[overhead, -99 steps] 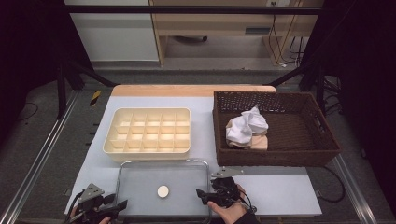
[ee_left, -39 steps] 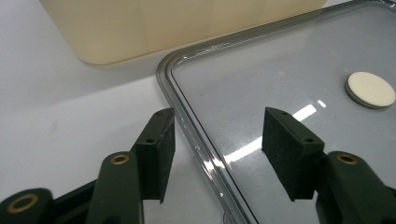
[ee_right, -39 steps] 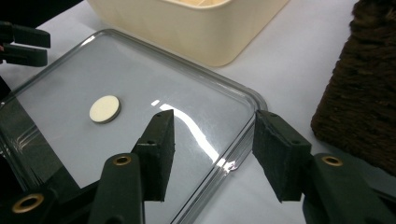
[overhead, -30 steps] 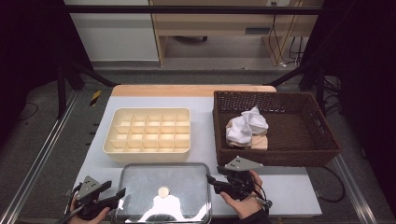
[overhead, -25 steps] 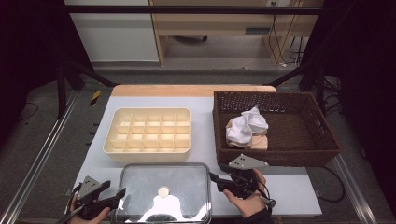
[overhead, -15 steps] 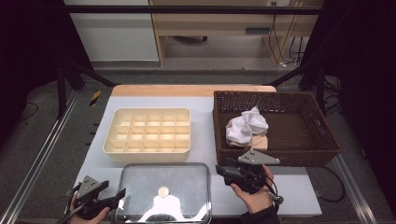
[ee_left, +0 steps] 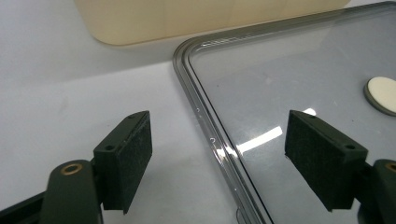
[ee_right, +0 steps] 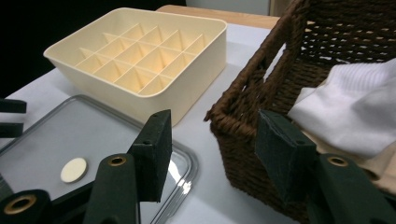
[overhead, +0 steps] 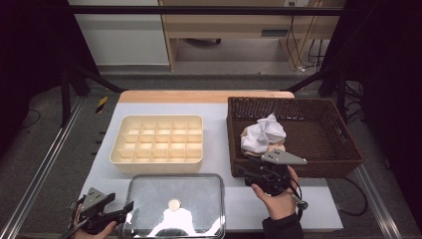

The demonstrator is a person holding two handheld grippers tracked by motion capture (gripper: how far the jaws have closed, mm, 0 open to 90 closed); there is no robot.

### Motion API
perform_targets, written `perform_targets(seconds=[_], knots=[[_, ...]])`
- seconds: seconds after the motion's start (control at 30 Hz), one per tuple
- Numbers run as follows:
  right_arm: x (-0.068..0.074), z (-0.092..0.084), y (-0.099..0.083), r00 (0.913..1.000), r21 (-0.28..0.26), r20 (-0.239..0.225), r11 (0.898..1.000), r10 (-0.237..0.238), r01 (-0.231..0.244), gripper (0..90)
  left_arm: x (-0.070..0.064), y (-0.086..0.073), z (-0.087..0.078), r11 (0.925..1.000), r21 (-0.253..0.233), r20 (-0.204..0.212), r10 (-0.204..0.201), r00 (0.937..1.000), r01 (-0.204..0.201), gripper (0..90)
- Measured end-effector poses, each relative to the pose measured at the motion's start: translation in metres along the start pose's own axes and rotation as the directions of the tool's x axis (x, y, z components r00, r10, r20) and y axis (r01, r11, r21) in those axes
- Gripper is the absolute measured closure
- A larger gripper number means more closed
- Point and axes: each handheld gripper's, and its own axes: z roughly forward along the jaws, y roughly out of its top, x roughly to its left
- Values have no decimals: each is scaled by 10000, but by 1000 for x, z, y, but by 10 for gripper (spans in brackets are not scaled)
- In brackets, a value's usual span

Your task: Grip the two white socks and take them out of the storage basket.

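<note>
A clear flat lid (overhead: 174, 199) with a round white disc (overhead: 174, 204) in its middle lies on the table's near edge. My left gripper (overhead: 124, 213) is at the lid's left edge. Its jaws have just been opening and stand open astride the lid's rim (ee_left: 205, 126), and the pads (ee_left: 126, 156) do not touch it. My right gripper (overhead: 241, 172) hovers right of the lid, before the near left corner of the wicker basket (overhead: 343, 149). Its jaws, which have just opened a little more, are empty (ee_right: 217, 149).
A cream box (overhead: 158, 139) divided into several cells stands behind the lid. The dark wicker basket (ee_right: 261, 107) holds white cloths (overhead: 263, 134) over a beige one. A strip of white table runs between box and basket.
My right gripper has left the lid's right edge and risen toward the basket's corner. My left gripper has stayed at the lid's left edge. The lid has not moved in the last second.
</note>
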Motion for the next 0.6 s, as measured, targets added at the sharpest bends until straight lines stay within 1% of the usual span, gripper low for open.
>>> perform_targets(seconds=[0.03, 0.07, 0.1, 0.13, 0.2, 0.23, 0.27, 0.3, 0.33, 0.4, 0.53, 0.6], knots=[[-2, 0, 5, 9999, -78, 141, 9999, -87, 88, 465, 0, 0, 0, 10000, -34, -14, 1, 10000, -1, 228], [-2, 0, 5, 9999, -78, 141, 9999, -87, 88, 465, 0, 0, -1, 10000, -80, 3, -28, 10000, 28, 228], [-2, 0, 8, 9997, -93, 229, 9999, -115, 117, 465, 0, -1, -1, 10000, -67, 15, 28, 10000, -28, 228], [-3, 0, 11, 9995, -137, 285, 9998, -143, 147, 464, 0, -1, -1, 10000, -95, 23, 2, 10000, -1, 228], [-6, -1, 18, 9993, -209, 361, 9997, -114, 122, 460, 0, -1, -1, 9999, -110, 39, -42, 10000, 42, 224], [-8, -1, 25, 9990, -233, 445, 9997, -87, 98, 460, 0, -1, -1, 9999, -87, 38, -59, 10000, 59, 220], [-8, -1, 25, 9990, -233, 445, 9997, -87, 98, 460, 1, -1, -1, 10000, -67, 43, -59, 10000, 60, 220], [-11, 0, 32, 9985, -335, 534, 9994, -114, 132, 460, 1, -1, -1, 10000, -65, 62, -55, 10000, 56, 219], [-11, 0, 32, 9985, -335, 534, 9994, -114, 132, 460, 1, -1, -1, 10000, -73, 64, -65, 10000, 66, 219], [-15, 2, 40, 9973, -447, 729, 9990, -61, 94, 460, 1, -1, -1, 10000, -62, 60, -57, 10000, 58, 220], [-20, 4, 47, 9966, -527, 821, 9986, 8, 36, 454, 0, -1, -1, 10000, -72, 35, -58, 10000, 59, 223], [-26, 8, 53, 9946, -514, 1039, 9987, 24, 30, 453, 0, -1, -1, 10000, -74, 10, -67, 10000, 67, 225]])
